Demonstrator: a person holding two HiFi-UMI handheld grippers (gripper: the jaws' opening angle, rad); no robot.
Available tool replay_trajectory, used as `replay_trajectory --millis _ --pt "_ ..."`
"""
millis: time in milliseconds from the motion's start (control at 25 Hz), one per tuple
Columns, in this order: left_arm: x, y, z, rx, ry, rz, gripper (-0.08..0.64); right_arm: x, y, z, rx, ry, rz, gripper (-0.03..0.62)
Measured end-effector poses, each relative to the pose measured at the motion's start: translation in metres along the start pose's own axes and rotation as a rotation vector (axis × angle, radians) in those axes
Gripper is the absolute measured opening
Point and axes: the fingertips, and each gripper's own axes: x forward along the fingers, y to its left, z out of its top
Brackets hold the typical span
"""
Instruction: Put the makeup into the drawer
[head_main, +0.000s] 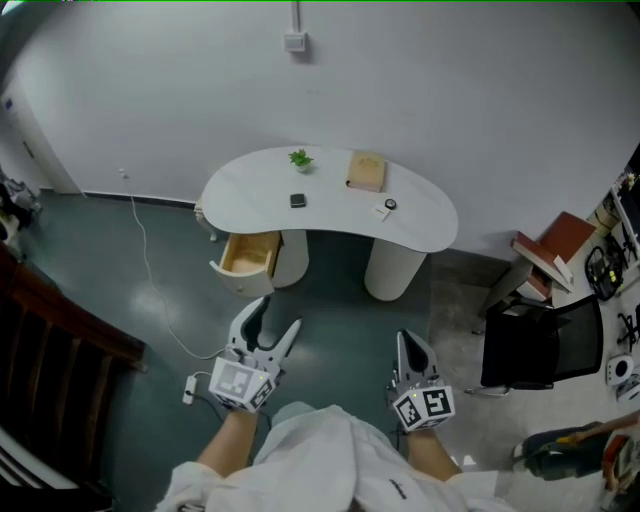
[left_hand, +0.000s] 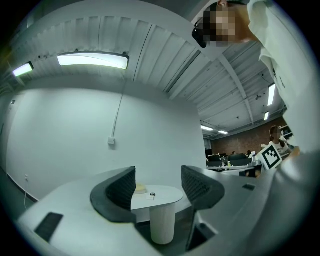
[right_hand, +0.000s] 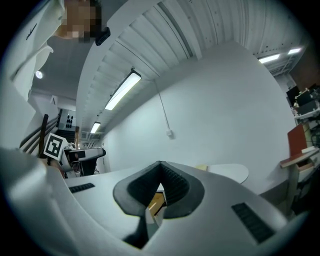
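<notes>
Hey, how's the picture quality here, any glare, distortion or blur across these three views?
Head view: even, soft light, table sharp. Left gripper view: strong fisheye bend, dark round border, ceiling lamp blown out. Right gripper view: same bend and border, lamp strip glaring.

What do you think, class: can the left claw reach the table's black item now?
Probably not yet: the left claw hangs open, short of the table; nothing blocks its way to the black item.

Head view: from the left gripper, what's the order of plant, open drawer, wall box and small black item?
1. Open drawer, left, under the table.
2. Small black item, mid table.
3. Plant, table's back edge.
4. Wall box, above the table.
</notes>
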Motion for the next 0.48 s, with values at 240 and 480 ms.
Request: replay_trajectory --millis 240,480 --pt "0.026 0.007 -0.014 -0.008 0.019 -0.007 0.278 0.023 -0.015 -0.006 0.021 0.005 0.005 0.017" --pt "0.067 0.032 -0.023 -0.02 0.024 -0.023 0.278 0.062 -0.031 -0.008 0.015 0.006 0.003 0.017"
